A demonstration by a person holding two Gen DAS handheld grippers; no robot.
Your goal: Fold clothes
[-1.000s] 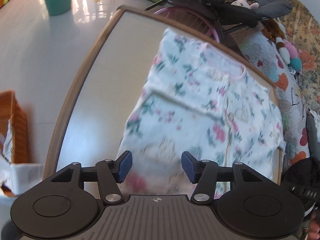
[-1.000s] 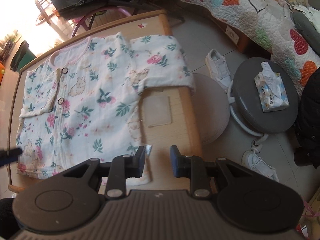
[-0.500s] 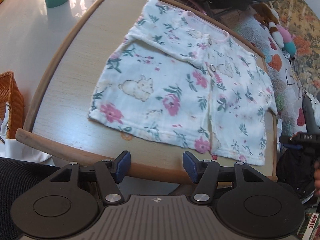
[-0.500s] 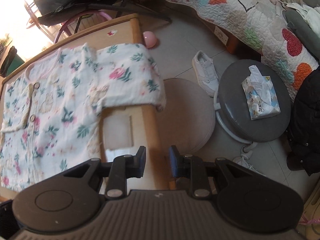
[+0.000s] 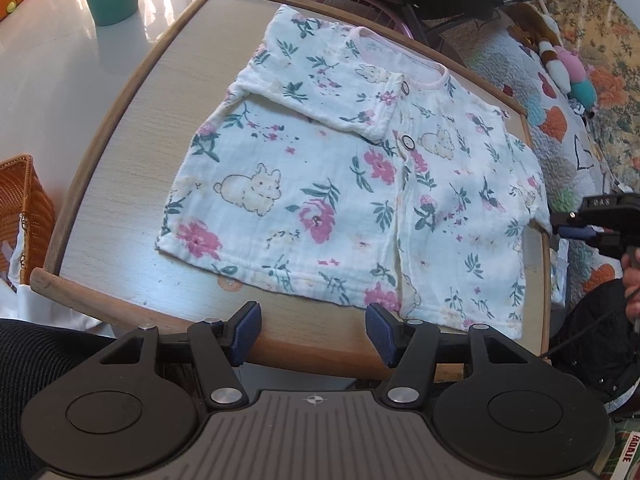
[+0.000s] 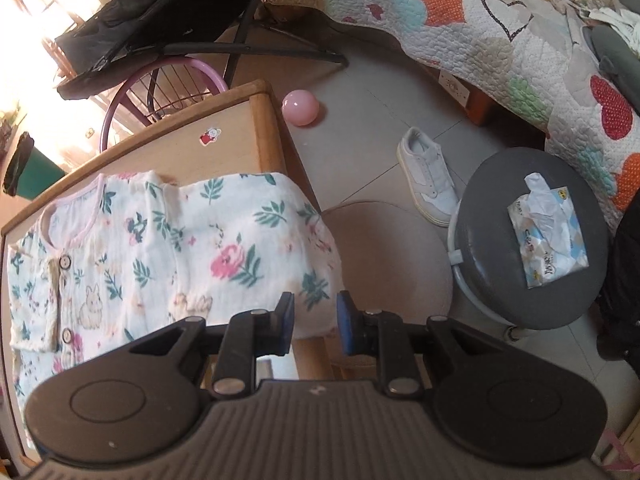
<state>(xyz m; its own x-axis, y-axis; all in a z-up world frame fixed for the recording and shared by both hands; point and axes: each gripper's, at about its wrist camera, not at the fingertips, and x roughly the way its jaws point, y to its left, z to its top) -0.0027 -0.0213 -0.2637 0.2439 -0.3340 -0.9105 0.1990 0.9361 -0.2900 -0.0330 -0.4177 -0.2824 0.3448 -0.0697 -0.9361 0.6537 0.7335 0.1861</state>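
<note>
We see the surface (image 5: 120,128), a wood-rimmed top, carrying the floral baby shirt (image 5: 340,200), which lies flat and buttoned-side up across its middle. The pink-trimmed neckline points toward 12 o'clock in the left wrist view and the hem toward 6 o'clock. The left sleeve (image 5: 320,96) is already folded in over the chest; the right sleeve (image 6: 260,240) still lies spread, its cuff hanging just over the surface's edge toward 3 o'clock in the right wrist view.

We judge the step in hand to be the grasp of that unfolded sleeve. The right tongs (image 6: 314,322) stand over the cuff with the jaws narrowly apart, having just been closing a little; cloth shows in the gap between them, but the pads do not yet press on it, so they hold nothing. The left tongs (image 5: 314,334) hang over the near rim at 6 o'clock, jaws about half open and empty, just short of the hem.

To do the step well, we would pinch only the cuff's edge, taking both layers of the thin gauze, then carry it toward 9 o'clock to mirror the folded sleeve. The left tongs could steady the hem so the body does not drag. The soft cloth will likely slip from a shallow bite.

On the floor beside the surface lie a grey stool (image 6: 532,240), a white shoe (image 6: 428,176) and a pink ball (image 6: 300,107).
</note>
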